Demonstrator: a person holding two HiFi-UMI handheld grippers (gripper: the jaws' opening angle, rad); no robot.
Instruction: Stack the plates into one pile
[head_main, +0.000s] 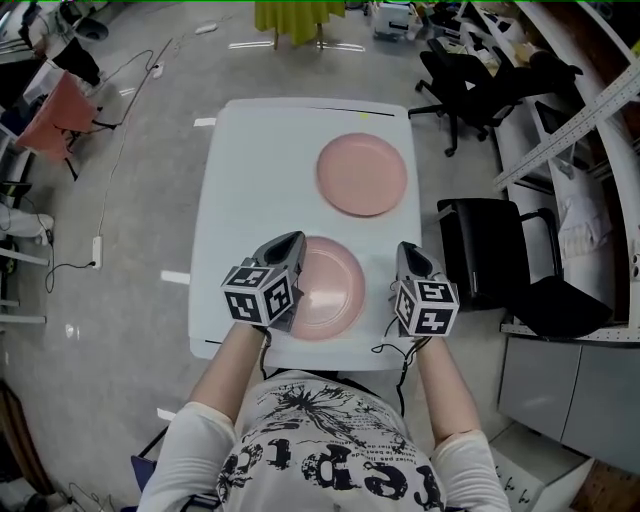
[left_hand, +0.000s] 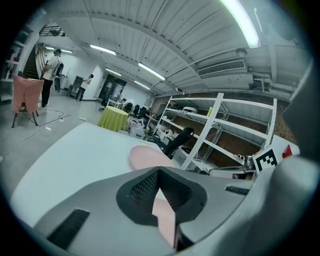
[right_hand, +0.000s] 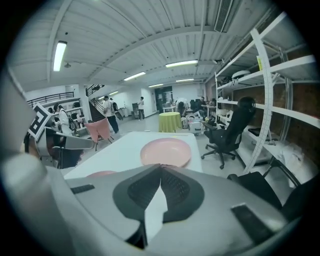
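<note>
Two pink plates lie on the white table. The far plate sits alone towards the back right. Close to the front edge lies the near plate. My left gripper lies over that plate's left rim with its jaws closed tip to tip. Pink shows through the slot behind its tips, and I cannot make out any pinch on the rim. My right gripper is shut on nothing, just right of the near plate, with white table under it.
Black office chairs and a black stool stand right of the table, beside shelving. A yellow-green covered table is beyond the far end. Cables and a power strip lie on the floor at left.
</note>
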